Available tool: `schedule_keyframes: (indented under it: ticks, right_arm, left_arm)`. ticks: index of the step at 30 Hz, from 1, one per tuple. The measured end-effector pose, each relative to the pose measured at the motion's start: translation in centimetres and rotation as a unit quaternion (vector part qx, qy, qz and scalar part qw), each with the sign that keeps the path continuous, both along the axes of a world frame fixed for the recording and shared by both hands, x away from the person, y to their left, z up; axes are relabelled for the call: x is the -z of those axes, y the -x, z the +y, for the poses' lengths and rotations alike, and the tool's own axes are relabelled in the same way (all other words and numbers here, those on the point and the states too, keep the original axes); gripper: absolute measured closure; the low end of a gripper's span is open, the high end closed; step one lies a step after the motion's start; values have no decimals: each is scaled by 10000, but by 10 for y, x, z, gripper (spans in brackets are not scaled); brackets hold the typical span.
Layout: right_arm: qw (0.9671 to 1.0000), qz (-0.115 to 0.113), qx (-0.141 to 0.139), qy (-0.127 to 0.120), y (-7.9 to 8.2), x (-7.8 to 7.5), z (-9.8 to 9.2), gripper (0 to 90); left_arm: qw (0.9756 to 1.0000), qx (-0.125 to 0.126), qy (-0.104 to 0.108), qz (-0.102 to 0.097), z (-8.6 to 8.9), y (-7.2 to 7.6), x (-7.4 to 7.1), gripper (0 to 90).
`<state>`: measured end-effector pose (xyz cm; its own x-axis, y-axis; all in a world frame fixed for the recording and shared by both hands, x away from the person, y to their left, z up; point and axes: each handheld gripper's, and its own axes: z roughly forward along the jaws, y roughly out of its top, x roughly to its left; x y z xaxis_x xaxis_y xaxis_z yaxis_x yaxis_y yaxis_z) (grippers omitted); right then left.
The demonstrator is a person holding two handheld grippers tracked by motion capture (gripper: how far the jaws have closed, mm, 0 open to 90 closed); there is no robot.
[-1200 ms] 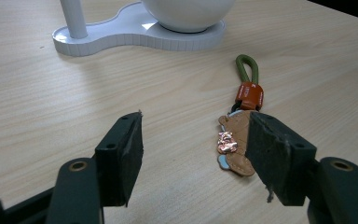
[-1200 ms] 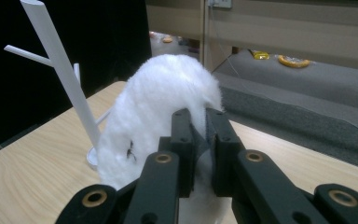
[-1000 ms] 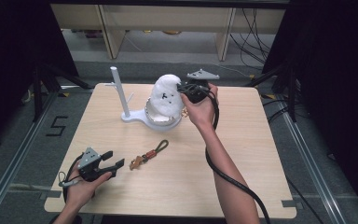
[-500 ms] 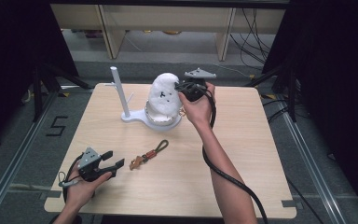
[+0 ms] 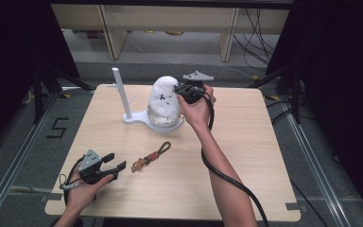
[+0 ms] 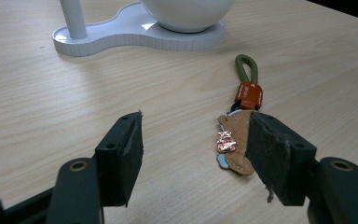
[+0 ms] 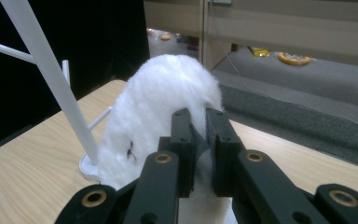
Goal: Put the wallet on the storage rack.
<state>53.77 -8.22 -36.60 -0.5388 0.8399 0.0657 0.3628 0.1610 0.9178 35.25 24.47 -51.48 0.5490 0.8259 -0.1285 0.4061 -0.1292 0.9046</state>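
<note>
My right claw point(image 7: 198, 154) has pinched the white fluffy cover point(image 7: 161, 107) at upper centre; lifting it off remains, left claw point(image 6: 193, 154) gaping, empty

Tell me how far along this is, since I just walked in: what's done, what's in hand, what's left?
In hand: the right gripper is shut on the fluffy white plush, which sits on the white stand. Untouched: the keychain lies on the table, with the left gripper open just short of it.
</note>
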Motion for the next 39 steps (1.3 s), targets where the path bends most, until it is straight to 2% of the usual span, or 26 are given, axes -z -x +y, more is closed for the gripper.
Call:
schedule_keyframes:
  ticks: [4, 5, 9, 12, 13, 15, 21, 23, 26, 27, 28, 31, 32, 33, 39]
  right_arm:
    - [10000, 35, -31, -43, -1, 2, 3, 831]
    - [10000, -14, -16, 25, -2, 3, 3, 831]
    - [10000, 58, 0, -1, -3, 4, 6, 830]
    - [10000, -38, -6, 83, -5, 6, 8, 830]
    - [10000, 19, 11, 54, -5, 6, 8, 830]
    - [10000, -46, -10, 55, -6, 7, 9, 830]
    - [10000, 30, -6, 7, -6, 3, 12, 830]
    - [9999, -63, -69, 83, -9, 3, 13, 830]
    - [10000, -12, -10, -4, -8, 3, 14, 830]
    - [9999, -108, -69, 99, -11, 4, 14, 830]
    - [10000, 16, -7, 14, -9, 4, 16, 830]
    - [10000, -16, -73, 13, -11, 4, 17, 830]
    - [10000, 42, -39, -18, -10, 3, 19, 830]
    - [9999, -27, -91, 38, -11, 3, 19, 830]
    - [9999, -48, -88, -43, -10, -1, 24, 830]
  left_arm:
    - [10000, 0, 2, 1, 0, 0, 0, 359]
    - [10000, -5, 14, 1, 0, 0, 0, 360]
    - [10000, 3, 4, 3, 0, 0, 0, 359]
    - [10000, -3, 7, 9, 0, 0, 0, 359]
    - [10000, -3, 6, 11, 0, 0, 0, 360]
    - [10000, -6, 13, 13, 0, 0, 0, 359]
    - [10000, -40, -2, 25, 0, 1, 0, 359]
    - [10000, -38, -3, 25, 0, 1, 0, 360]
    - [10000, -41, -5, 28, 0, 1, 0, 359]
    - [10000, -52, -20, 40, 0, 1, 0, 360]
    - [10000, -51, -21, 42, 1, 1, 0, 360]
    - [10000, -48, -20, 43, 1, 1, 0, 360]
    - [10000, -53, -3, 42, 0, 1, 0, 359]
    - [10000, -49, -21, 44, 1, 1, 0, 360]
    - [10000, -45, -29, 47, 1, 1, 0, 359]
